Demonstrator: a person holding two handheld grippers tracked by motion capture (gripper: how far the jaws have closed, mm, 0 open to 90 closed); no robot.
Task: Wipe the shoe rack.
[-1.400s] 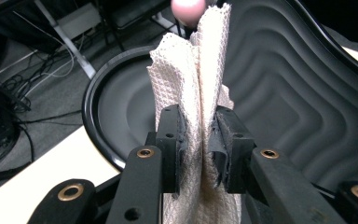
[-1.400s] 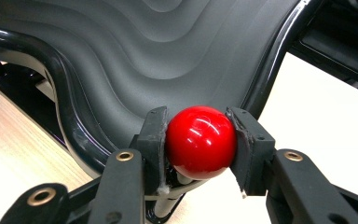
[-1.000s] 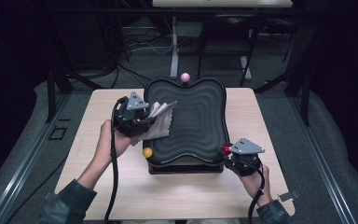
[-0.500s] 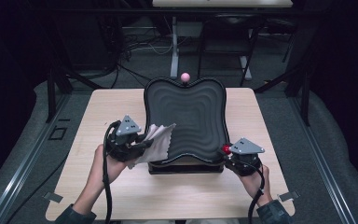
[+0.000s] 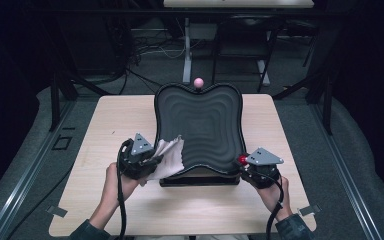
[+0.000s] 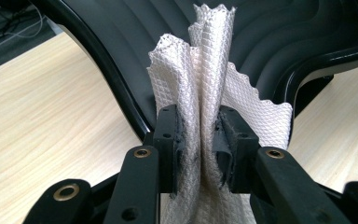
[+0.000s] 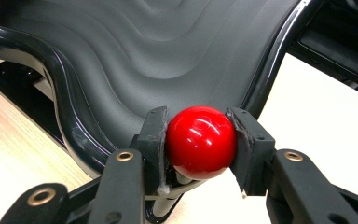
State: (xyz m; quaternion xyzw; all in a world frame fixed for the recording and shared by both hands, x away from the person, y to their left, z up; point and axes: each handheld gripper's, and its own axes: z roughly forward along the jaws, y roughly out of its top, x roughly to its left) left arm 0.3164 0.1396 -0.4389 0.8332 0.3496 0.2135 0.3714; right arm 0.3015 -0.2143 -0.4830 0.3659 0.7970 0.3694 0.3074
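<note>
Since the earlier high-view frames, the left gripper (image 5: 147, 161) has slid along the left rim of the black ridged tray (image 5: 200, 125) toward the person, dragging the white cloth (image 5: 169, 157) down to the near left corner, while the right gripper (image 5: 252, 169) has kept its place at the near right corner.

On the counter (image 5: 105, 125) the tray sits tilted on its dark base, and my guess is that the right hand steadies it by the red ball knob (image 7: 201, 141) so the wiping does not rock it. Those jaws are closed on the knob, one pad on each side. The left jaws are clamped on a gathered fold of cloth, its free part draped over the rim onto the ridged surface, likely so the loose fabric does the rubbing.

From above, a pink ball (image 5: 198, 82) shows at the tray's far edge, and both hands' positions read clearly. The left gripper view instead gives the cloth's (image 6: 205, 93) diamond weave and zigzag edge; the right gripper view shows gloss on the knob.
</note>
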